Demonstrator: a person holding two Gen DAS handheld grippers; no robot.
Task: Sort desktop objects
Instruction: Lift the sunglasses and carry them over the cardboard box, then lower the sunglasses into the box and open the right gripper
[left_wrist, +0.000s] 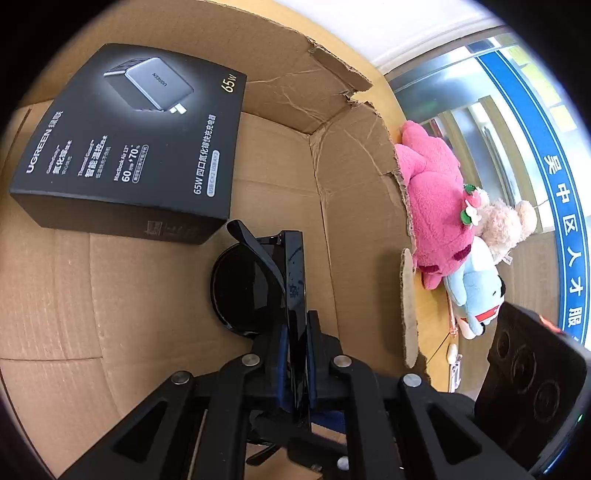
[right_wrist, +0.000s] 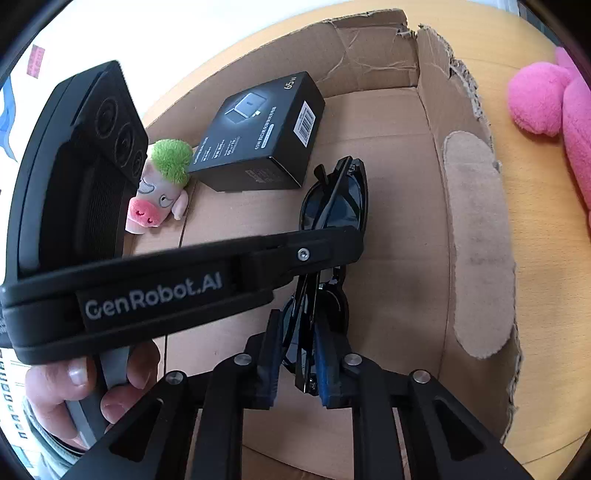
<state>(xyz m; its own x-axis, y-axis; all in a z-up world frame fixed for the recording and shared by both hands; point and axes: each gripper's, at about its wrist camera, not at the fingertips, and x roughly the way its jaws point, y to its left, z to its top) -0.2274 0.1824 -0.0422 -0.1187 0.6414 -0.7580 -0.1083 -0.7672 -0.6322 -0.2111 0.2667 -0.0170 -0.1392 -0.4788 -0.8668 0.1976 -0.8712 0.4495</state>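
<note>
Black folded sunglasses (left_wrist: 255, 288) hang over the floor of an open cardboard box (left_wrist: 155, 288). My left gripper (left_wrist: 295, 332) is shut on their frame. My right gripper (right_wrist: 297, 332) is shut on the other end of the same sunglasses (right_wrist: 332, 199). The left gripper's body (right_wrist: 155, 291) crosses the right wrist view. A black UGREEN charger box (left_wrist: 129, 147) lies in the cardboard box; it also shows in the right wrist view (right_wrist: 258, 140).
A small pig plush with green hair (right_wrist: 159, 184) lies by the box's left edge (right_wrist: 480, 240). A pink plush (left_wrist: 436, 206), a beige bear (left_wrist: 506, 221) and a light blue plush (left_wrist: 476, 291) lie on the wooden table outside the torn box wall (left_wrist: 369, 155).
</note>
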